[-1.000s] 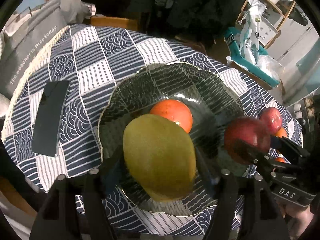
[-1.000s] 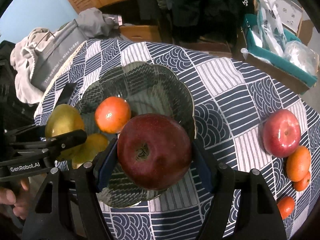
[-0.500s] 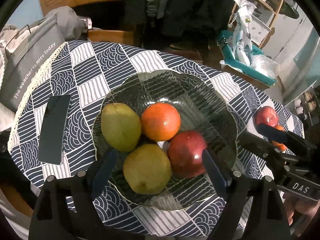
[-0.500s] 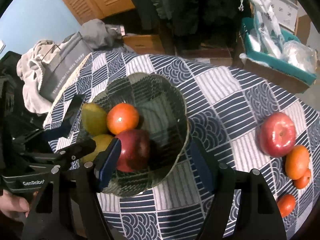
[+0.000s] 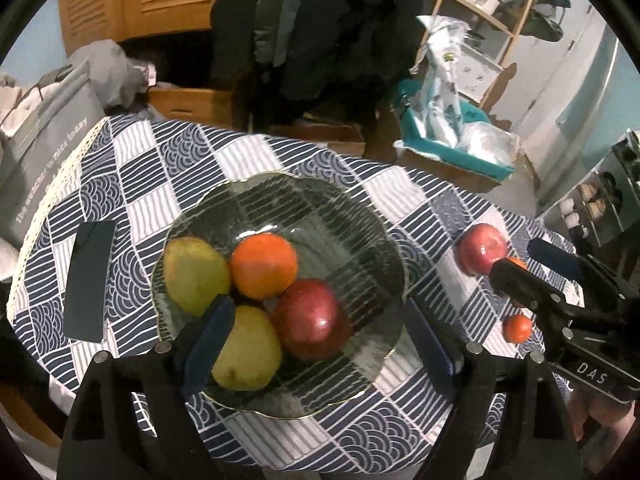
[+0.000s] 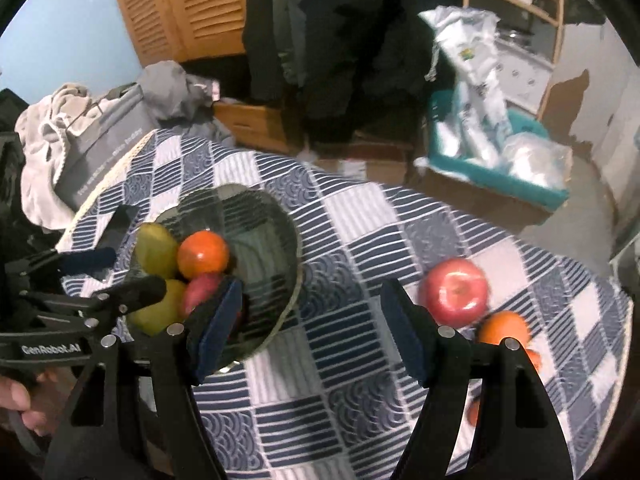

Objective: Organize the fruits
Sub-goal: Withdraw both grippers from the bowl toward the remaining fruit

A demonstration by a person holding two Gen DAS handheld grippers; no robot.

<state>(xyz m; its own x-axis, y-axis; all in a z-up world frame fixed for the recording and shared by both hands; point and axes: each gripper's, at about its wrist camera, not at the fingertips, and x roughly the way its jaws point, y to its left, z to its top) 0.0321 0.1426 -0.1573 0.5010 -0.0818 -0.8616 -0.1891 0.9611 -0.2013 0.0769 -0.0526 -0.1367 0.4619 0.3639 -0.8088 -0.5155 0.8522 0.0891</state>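
Hanging wide apart over the near rim of the glass bowl (image 5: 384,236), the blue pads of the left claw (image 5: 316,344) hold nothing. Just past the pads, inside the bowl, sit four fruits bunched up on the left side. A yellow pear (image 5: 248,350) is nearest, partly hidden by the left pad. A dark red apple (image 5: 310,318) sits right beside it, touching it. Behind those two are a green pear (image 5: 194,270) and an orange (image 5: 264,266), side by side. The bowl stands on a round worktop (image 5: 152,160) with a blue and white checked cloth. A dark flat phone (image 5: 90,280) lies on the cloth to the left of the bowl.

The right claw (image 6: 312,330) is spread wide too and grips nothing. It hangs over the cloth between the bowl and the loose fruit. Off to its right, well apart from the bowl, a pink-red apple (image 6: 454,292) rests on the cloth. An orange fruit (image 6: 504,328) lies just beside that apple, nearer the claw's right finger. A small orange fruit (image 5: 518,328) sits close by too.

Farther back, a grey bag (image 5: 44,148) leans at the left edge of the worktop. A teal tray (image 6: 496,176) with plastic packets sits on the floor behind, and dark coats (image 5: 320,20) hang at the very back.
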